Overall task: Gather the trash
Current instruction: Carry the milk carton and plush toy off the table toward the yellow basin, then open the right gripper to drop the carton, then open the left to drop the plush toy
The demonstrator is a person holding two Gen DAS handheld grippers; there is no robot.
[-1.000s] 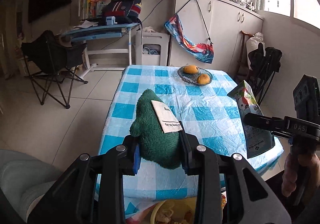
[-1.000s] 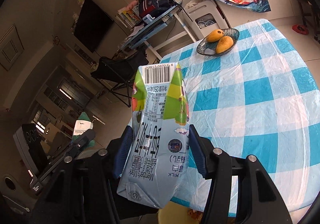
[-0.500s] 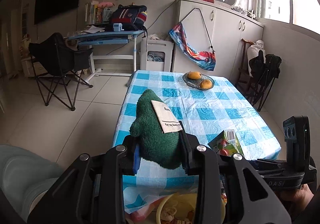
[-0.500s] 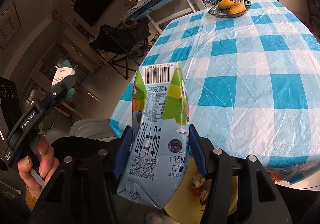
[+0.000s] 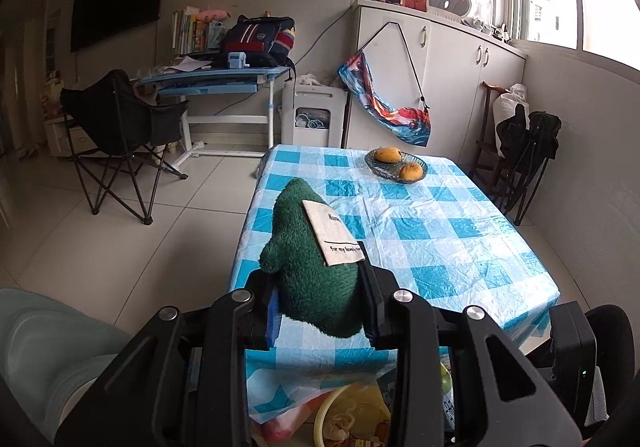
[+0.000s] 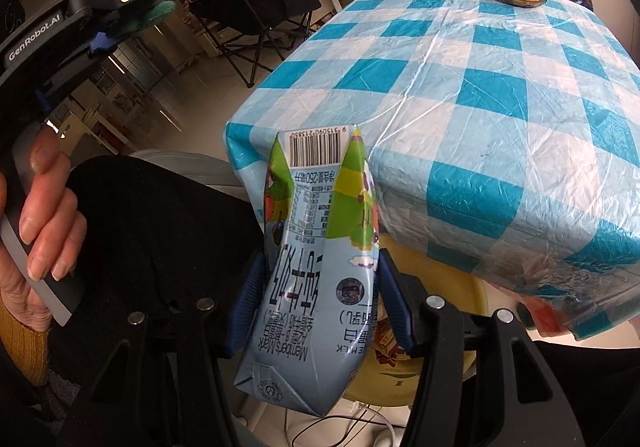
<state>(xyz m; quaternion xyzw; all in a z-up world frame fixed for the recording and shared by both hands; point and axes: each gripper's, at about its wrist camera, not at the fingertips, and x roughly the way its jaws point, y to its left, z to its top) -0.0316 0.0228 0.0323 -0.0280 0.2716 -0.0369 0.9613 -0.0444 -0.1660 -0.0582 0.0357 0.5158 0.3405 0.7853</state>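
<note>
Blue rubber pads on my right gripper [image 6: 318, 295] squeeze a milk carton [image 6: 316, 267] from both sides, about halfway up its body, and its barcode end points away from me. The carton looks bent and a bit squashed, so I think it is empty, light and easy to crush; the shiny sides may be slippery, and holding it across the flat middle like this seems the best place. It hangs low in front of the table edge, and right under it I can see the yellow bin [image 6: 436, 331] with some wrappers inside. I think the carton is close to being dropped in there. My left gripper [image 5: 318, 299] is closed on a green fuzzy toy [image 5: 310, 259] with a white cloth tag [image 5: 332, 231] on it. The toy is soft and squishy, so it gives way under the pads, but it will not break, and the fat bottom part is a good spot to hold. It is up in the air over the near end of the table [image 5: 440, 231], which has a blue and white checked plastic cloth. In the right view I can see the hand [image 6: 40, 215] that holds the left tool. Far off on the table sits a glass bowl [image 5: 396, 167] with two mangoes. Past the table there is a folding chair [image 5: 120, 135] and a desk [image 5: 216, 81] with a backpack on it
</note>
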